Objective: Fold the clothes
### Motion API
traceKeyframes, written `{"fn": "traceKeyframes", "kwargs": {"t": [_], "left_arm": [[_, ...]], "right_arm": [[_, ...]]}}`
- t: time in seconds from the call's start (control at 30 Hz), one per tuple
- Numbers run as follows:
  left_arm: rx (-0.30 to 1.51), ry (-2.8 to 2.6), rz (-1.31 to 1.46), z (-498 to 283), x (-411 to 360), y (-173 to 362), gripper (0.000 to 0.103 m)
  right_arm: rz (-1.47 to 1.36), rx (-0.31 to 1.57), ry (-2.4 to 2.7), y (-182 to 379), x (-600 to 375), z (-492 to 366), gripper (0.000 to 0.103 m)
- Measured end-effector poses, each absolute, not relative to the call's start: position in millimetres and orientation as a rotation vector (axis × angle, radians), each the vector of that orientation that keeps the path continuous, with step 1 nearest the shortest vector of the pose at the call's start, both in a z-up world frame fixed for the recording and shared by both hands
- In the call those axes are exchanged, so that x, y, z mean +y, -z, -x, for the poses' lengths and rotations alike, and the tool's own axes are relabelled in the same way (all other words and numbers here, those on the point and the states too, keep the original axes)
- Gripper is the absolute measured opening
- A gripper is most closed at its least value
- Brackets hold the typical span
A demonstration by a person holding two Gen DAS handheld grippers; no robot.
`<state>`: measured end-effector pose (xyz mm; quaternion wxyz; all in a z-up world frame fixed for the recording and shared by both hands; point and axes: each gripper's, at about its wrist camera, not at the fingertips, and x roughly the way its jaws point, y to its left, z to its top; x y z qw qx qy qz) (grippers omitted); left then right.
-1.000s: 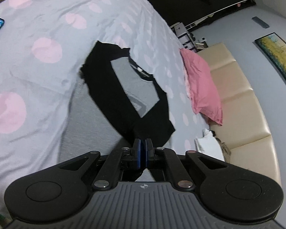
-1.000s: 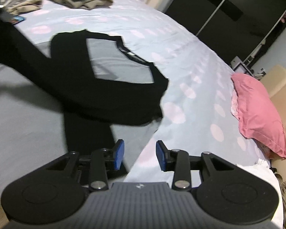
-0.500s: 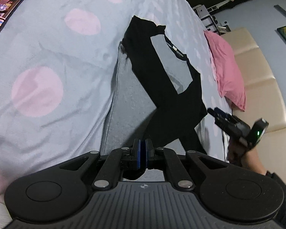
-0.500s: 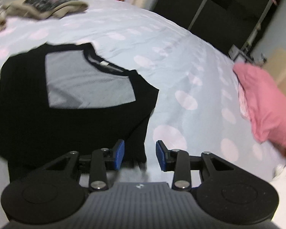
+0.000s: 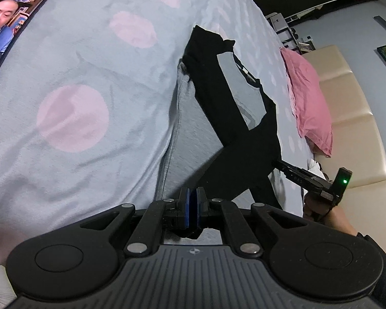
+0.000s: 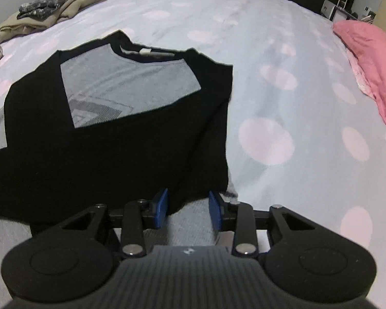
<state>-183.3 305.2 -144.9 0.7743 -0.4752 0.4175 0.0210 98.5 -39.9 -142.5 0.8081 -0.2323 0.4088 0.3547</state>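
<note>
The left gripper (image 5: 192,211) was pinched shut on black cloth of the shirt (image 6: 121,118); the held edge was hidden behind its fingers. The right gripper (image 6: 188,207) gaped empty, the shirt hem at twelve o'clock. The shirt lay flatter on the bed (image 6: 270,82) than a second before.

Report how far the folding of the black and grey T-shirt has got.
Early stage. Done: the black and grey T-shirt lies on the spotted bedsheet with a black sleeve folded across its grey front. In hand: the left gripper is shut on dark fabric, apparently the shirt's; the right gripper is open at the black edge. Left: the remaining folds; the clothes pile waits.
</note>
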Motion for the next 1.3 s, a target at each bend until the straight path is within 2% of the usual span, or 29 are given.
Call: {"fn": "traceKeyframes", "kwargs": {"t": [0.17, 0.33, 0.5, 0.67, 0.83, 1.0, 1.07, 1.1, 1.3], "left_arm": [[0.890, -0.044, 1.083, 188, 308, 146, 0.003], [0.881, -0.030, 1.077, 196, 304, 140, 0.003], [0.898, -0.020, 1.092, 193, 302, 152, 0.003], [0.887, -0.023, 1.130, 193, 304, 155, 0.003], [0.873, -0.019, 1.146, 194, 305, 152, 0.003], [0.860, -0.013, 1.161, 195, 305, 149, 0.003], [0.861, -0.005, 1.162, 195, 304, 148, 0.003], [0.861, 0.000, 1.163, 195, 304, 147, 0.003], [0.864, 0.022, 1.160, 199, 302, 143, 0.003]], "right_arm": [[0.490, 0.791, -0.854, 103, -29, -57, 0.039], [0.479, 0.796, -0.997, 82, -13, 6, 0.040], [0.686, 0.663, -1.206, 85, 2, 106, 0.040], [0.748, 0.600, -1.266, 109, 38, 207, 0.044], [0.734, 0.535, -1.118, 135, 74, 237, 0.042], [0.687, 0.554, -0.980, 148, 91, 235, 0.016], [0.672, 0.568, -0.945, 148, 89, 229, 0.012], [0.661, 0.578, -0.938, 148, 86, 225, 0.003], [0.741, 0.559, -0.986, 131, 76, 222, 0.002]]}}
